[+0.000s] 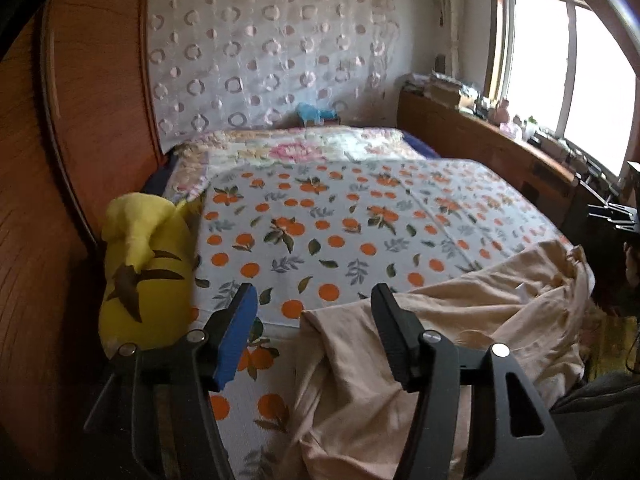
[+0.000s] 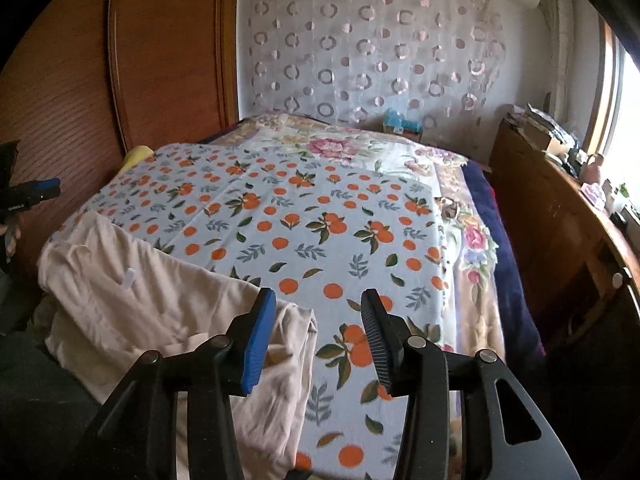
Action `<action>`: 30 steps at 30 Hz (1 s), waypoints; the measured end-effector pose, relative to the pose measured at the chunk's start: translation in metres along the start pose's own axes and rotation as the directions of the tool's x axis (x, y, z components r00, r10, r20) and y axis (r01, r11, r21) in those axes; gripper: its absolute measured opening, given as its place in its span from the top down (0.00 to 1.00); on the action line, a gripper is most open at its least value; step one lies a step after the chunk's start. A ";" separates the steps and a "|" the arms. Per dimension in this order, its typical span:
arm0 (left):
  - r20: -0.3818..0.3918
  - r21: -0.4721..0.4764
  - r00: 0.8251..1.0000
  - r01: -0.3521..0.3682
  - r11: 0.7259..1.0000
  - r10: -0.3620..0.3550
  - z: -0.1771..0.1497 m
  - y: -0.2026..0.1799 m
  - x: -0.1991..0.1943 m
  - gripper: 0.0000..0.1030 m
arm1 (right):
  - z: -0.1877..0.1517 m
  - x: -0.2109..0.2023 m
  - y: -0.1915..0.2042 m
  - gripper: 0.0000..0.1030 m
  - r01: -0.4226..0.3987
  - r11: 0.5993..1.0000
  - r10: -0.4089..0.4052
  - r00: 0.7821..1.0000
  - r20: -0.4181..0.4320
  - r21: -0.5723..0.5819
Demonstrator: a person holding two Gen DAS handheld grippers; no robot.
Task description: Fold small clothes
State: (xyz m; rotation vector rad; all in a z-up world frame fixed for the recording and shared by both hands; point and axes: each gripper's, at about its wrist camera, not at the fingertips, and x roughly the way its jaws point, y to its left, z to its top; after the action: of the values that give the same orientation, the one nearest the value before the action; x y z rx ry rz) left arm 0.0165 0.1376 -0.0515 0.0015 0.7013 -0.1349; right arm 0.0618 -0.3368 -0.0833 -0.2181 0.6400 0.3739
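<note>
- One beige garment (image 1: 440, 340) lies rumpled on the near edge of the orange-print bedsheet (image 1: 320, 224), its lower part cut off by the frame.
- Left gripper (image 1: 314, 300) hovers over its corner, fingers apart, holding nothing.
- Right gripper (image 2: 318, 306) likewise spread wide.
- One yellow plush toy (image 1: 144, 264) sits beside the wardrobe (image 1: 80, 120).

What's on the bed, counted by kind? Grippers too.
Beige garment: 1, crumpled at the near edge
Yellow plush toy: 1, against the wardrobe side
Orange-print sheet: 1
Floral blanket: 1, under the sheet
Grippers: 2, left gripper and right gripper, both open and empty
Total: 6
</note>
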 end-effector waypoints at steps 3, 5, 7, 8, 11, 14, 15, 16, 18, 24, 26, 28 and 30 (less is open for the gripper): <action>-0.044 0.010 0.999 -0.010 1.000 0.010 -0.002 0.002 0.019 0.42 | -0.004 0.032 0.002 0.55 -0.017 1.000 0.018 0.999 -0.043 0.013; -0.097 0.008 0.995 -0.008 1.000 0.009 -0.004 0.004 0.034 0.42 | -0.003 0.051 0.000 0.55 -0.041 0.999 0.042 0.997 -0.068 0.022; -0.146 -0.003 0.989 -0.007 1.000 0.007 -0.005 0.008 0.048 0.42 | -0.001 0.062 -0.002 0.55 -0.057 0.998 0.060 0.994 -0.088 0.036; -0.157 -0.003 0.988 0.001 1.000 -0.002 -0.005 0.009 0.051 0.42 | 0.000 0.068 -0.002 0.55 -0.060 0.997 0.064 0.993 -0.098 0.039; -0.182 -0.007 0.983 0.008 1.000 -0.009 -0.007 0.010 0.057 0.42 | 0.003 0.081 -0.007 0.55 -0.080 0.996 0.085 0.989 -0.125 0.042; -0.209 -0.005 0.978 0.012 1.000 -0.012 -0.009 0.008 0.063 0.42 | 0.003 0.086 -0.011 0.55 -0.084 0.996 0.089 0.984 -0.153 0.040; -0.218 -0.006 0.976 0.016 1.000 -0.017 -0.010 0.008 0.065 0.42 | 0.001 0.087 -0.012 0.55 -0.086 0.995 0.092 0.983 -0.160 0.041; -0.228 -0.006 0.974 0.018 1.000 -0.019 -0.012 0.007 0.067 0.42 | 0.002 0.087 -0.013 0.55 -0.084 0.996 0.090 0.982 -0.168 0.041; -0.252 -0.007 0.967 0.019 1.000 -0.020 -0.014 0.008 0.072 0.42 | 0.002 0.091 -0.015 0.55 -0.079 0.996 0.085 0.979 -0.184 0.042; -0.255 -0.008 0.966 0.048 0.999 -0.048 -0.015 0.007 0.075 0.51 | 0.006 0.101 -0.022 0.55 -0.101 0.994 0.109 0.972 -0.209 0.051; -0.253 0.000 0.966 0.052 0.999 -0.050 -0.015 0.005 0.074 0.55 | 0.005 0.103 -0.019 0.55 -0.111 0.993 0.118 0.968 -0.223 0.044; -0.252 0.012 0.966 0.071 0.997 -0.066 -0.016 0.002 0.073 0.66 | 0.004 0.104 -0.018 0.56 -0.117 0.992 0.123 0.968 -0.221 0.039; -0.253 0.016 0.964 0.090 0.996 -0.083 -0.016 -0.003 0.071 0.88 | 0.004 0.103 -0.015 0.64 -0.130 0.991 0.133 0.965 -0.226 0.030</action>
State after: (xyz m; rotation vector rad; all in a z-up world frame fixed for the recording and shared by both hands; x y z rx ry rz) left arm 0.0590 0.1271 -0.1092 0.0145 0.9542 -0.2315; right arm 0.1467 -0.3215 -0.1427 -0.2063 0.8861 0.4757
